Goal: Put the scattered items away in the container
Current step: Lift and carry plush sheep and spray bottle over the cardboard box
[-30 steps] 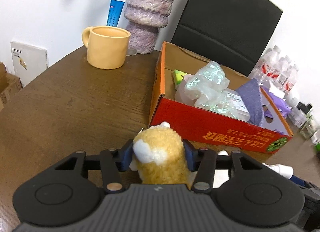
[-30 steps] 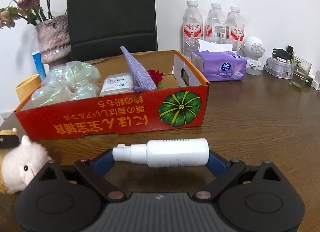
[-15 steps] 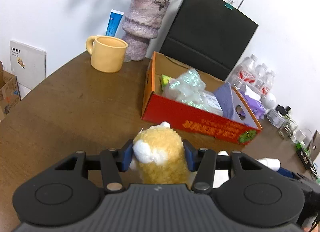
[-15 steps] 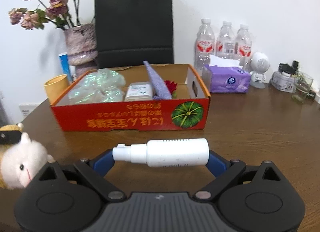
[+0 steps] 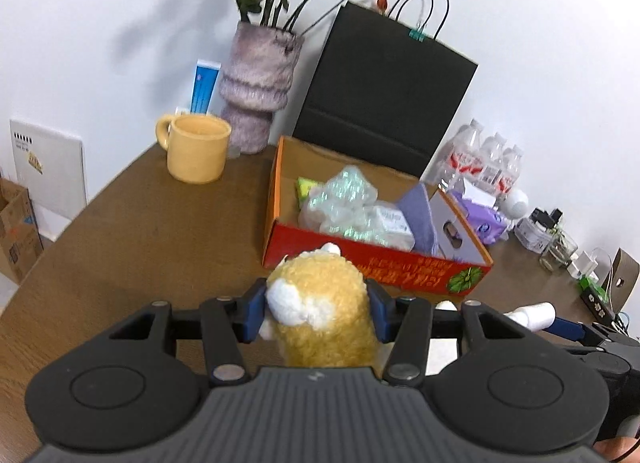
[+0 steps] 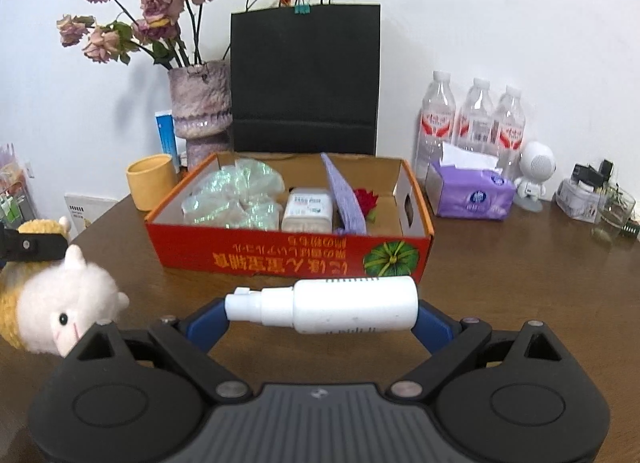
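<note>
Fuzzy plush alpaca (image 5: 320, 305) squeezed in left claw (image 5: 316, 313); smooth white cylindrical bottle (image 6: 324, 304) clamped endwise in right claw (image 6: 322, 317).

The red box (image 6: 288, 259) has yellow East Asian characters on its front wall, printed upside down, beside a green pumpkin picture; I cannot read them. Water bottles (image 6: 472, 123) carry red-white labels, text too small. The purple tissue pack (image 6: 472, 199) shows a round blue logo, brand not legible. The small white pack (image 6: 307, 209) inside the box has a label, unreadable.
</note>
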